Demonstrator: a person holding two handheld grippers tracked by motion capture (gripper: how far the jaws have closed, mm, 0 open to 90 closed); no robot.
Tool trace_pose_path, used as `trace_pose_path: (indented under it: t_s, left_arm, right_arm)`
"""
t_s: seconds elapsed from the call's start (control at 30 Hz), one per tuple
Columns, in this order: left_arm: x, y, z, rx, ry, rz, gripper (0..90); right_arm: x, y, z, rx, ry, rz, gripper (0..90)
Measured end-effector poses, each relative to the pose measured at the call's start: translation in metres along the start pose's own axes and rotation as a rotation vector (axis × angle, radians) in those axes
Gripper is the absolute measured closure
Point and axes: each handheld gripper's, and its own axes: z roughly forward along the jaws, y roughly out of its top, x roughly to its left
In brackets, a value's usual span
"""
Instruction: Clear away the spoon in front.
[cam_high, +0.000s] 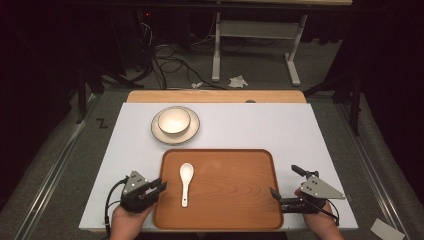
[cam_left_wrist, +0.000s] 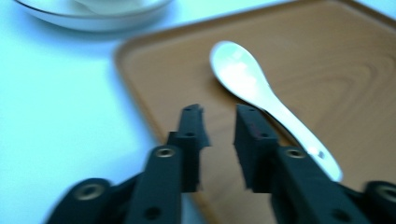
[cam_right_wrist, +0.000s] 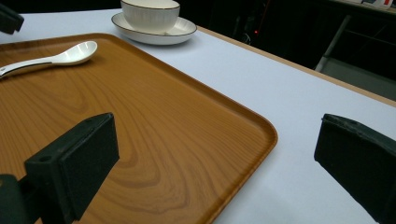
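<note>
Dark floor and trailing cables surround a table topped with a white mat (cam_high: 300, 130), on which we inspect the work. We find the left gripper (cam_left_wrist: 218, 116) released, its jaws a narrow gap apart with nothing between them, poised over the left rim of the wooden tray (cam_high: 240, 210). We find the right gripper (cam_right_wrist: 215, 154) spread wide and empty, straddling the tray's right edge. On the tray, just beside the left jaws, lies a white ceramic spoon (cam_high: 185, 182), handle toward the person. Well beyond sits a white bowl (cam_high: 174, 120) on its saucer (cam_high: 192, 134). We judge the main risk to be a glancing pinch: the glazed handle could slip or skid, or a jaw could catch the rim.
</note>
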Motion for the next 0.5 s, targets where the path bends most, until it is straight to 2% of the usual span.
trace_pose_path:
  t_s: [0.13,0.23,0.33,0.47,0.5]
  left_arm:
    - [0.007,0.0,-0.003,-0.027,0.013,-0.026,49.5]
    - [0.018,-0.001,-0.009,-0.072,0.022,-0.051,36.3]
    - [0.032,-0.004,-0.017,-0.128,0.046,-0.066,24.9]
    - [0.053,-0.007,-0.027,-0.188,0.07,-0.125,0.0]
    - [0.057,-0.008,-0.03,-0.201,0.084,-0.129,0.0]
  right_arm:
    - [0.0,0.0,0.0,0.002,0.002,0.0,0.7]
    - [0.0,0.0,0.0,0.0,0.002,0.004,0.7]
    - [0.0,0.0,-0.001,0.004,0.001,0.003,0.7]
    - [0.0,-0.001,-0.003,-0.004,-0.002,0.001,0.7]
    - [0.0,-0.001,-0.005,-0.003,-0.007,0.0,0.7]
